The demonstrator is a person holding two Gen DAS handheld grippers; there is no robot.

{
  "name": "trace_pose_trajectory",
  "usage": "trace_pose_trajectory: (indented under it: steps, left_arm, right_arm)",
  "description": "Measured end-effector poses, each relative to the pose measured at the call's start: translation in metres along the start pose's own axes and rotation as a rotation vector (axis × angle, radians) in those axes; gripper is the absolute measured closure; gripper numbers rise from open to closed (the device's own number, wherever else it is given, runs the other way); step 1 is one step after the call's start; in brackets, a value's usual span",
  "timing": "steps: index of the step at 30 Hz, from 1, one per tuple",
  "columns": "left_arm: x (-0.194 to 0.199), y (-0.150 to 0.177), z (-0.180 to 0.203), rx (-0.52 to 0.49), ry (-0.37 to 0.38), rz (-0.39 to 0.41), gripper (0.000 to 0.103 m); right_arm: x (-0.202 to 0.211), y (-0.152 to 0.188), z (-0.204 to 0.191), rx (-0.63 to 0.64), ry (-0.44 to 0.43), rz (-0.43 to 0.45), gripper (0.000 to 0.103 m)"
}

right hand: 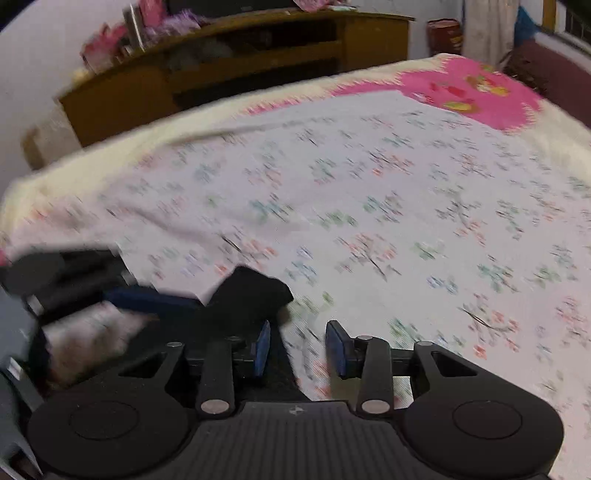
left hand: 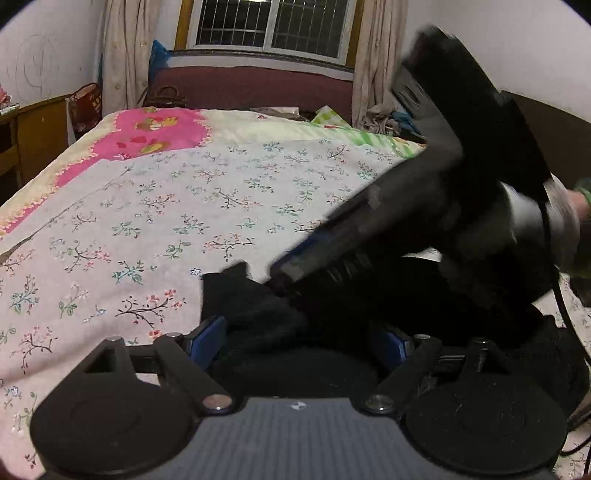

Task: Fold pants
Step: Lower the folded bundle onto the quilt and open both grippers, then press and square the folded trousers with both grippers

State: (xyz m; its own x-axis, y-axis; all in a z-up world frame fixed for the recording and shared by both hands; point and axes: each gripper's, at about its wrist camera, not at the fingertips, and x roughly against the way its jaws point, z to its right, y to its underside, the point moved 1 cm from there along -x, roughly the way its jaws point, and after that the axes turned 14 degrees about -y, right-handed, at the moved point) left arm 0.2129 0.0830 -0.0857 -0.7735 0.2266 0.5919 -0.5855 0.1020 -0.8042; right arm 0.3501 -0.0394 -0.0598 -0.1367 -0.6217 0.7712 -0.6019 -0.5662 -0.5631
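The black pants [left hand: 280, 317] lie bunched on the floral bed sheet [left hand: 166, 221], close under my left gripper [left hand: 301, 332]. Its blue pads stand wide apart on either side of the cloth without pressing it, so it is open. My right gripper [left hand: 291, 266] reaches in from the upper right, low over the same heap, held by a gloved hand [left hand: 561, 218]. In the blurred right wrist view, my right gripper [right hand: 299, 343] is open, with only sheet in the gap. The pants [right hand: 251, 291] lie just left of it. One of the left gripper's fingers [right hand: 155, 301] touches the pants there.
A pink and cream blanket [left hand: 159, 129] covers the far end of the bed. Beyond it are a maroon headboard [left hand: 258, 88], a barred window [left hand: 266, 26] and curtains. A wooden cabinet [right hand: 229, 70] runs along the bed's side. Loose clothes [left hand: 384, 118] are piled at the far right corner.
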Motion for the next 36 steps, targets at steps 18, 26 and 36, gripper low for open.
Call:
trace_pose_trajectory:
  steps: [18, 26, 36]
  left_arm:
    - [-0.017, -0.002, 0.005, 0.008, -0.062, -0.051, 0.0]
    - [0.001, -0.043, -0.006, 0.056, -0.103, 0.034, 0.0]
    - [-0.081, -0.026, -0.006, 0.069, -0.17, -0.116, 0.0]
  right_arm:
    - [0.026, -0.024, 0.009, -0.137, -0.024, 0.229, 0.074]
    - [0.093, 0.062, -0.032, -0.172, 0.192, 0.294, 0.071]
    - [0.071, 0.124, -0.028, -0.197, 0.313, 0.287, 0.081]
